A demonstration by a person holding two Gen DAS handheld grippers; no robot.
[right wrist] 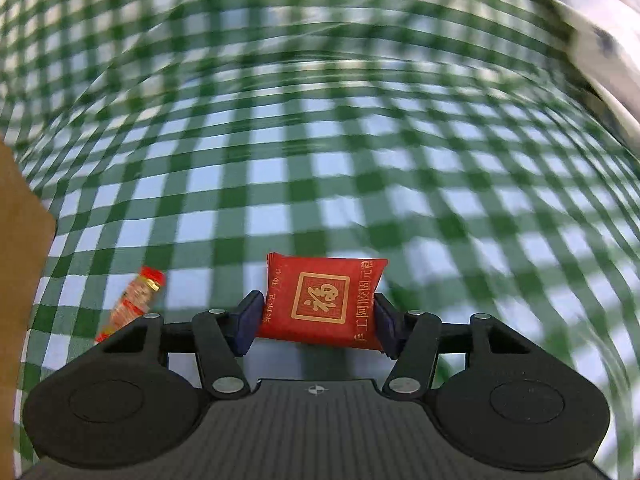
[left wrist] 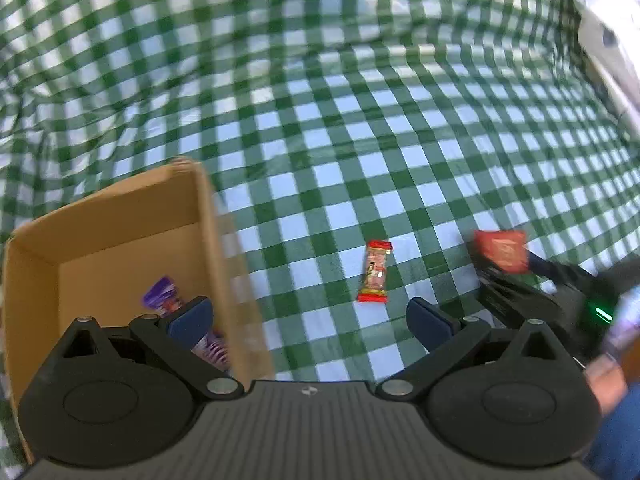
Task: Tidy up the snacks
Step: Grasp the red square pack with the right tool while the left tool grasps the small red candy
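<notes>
Right tongs (right wrist: 316, 322): your pads sit against both side edges of the red square packet (right wrist: 322, 300), clamped on it; its gold-printed face looks up at the wrist camera, and its far edge juts past the pad tips. Whether the packet has left the checked cloth (right wrist: 360, 160) on the bench cannot be told. Judged step: the pick of one snack is made, and the carry to the cardboard box (left wrist: 120, 216) comes next. That move calls for a lift clear of the cloth, a pass leftward over the box's near wall, then a release above its floor, where a purple wrapped snack (left wrist: 162, 298) already lies. Left tongs (left wrist: 308, 318): your pads stand wide apart, holding nothing, one of them over the box's right wall. Ahead of them, between box and red packet, a slim red-ended candy bar (left wrist: 376, 272) lies flat on the cloth, likely your next pick.
</notes>
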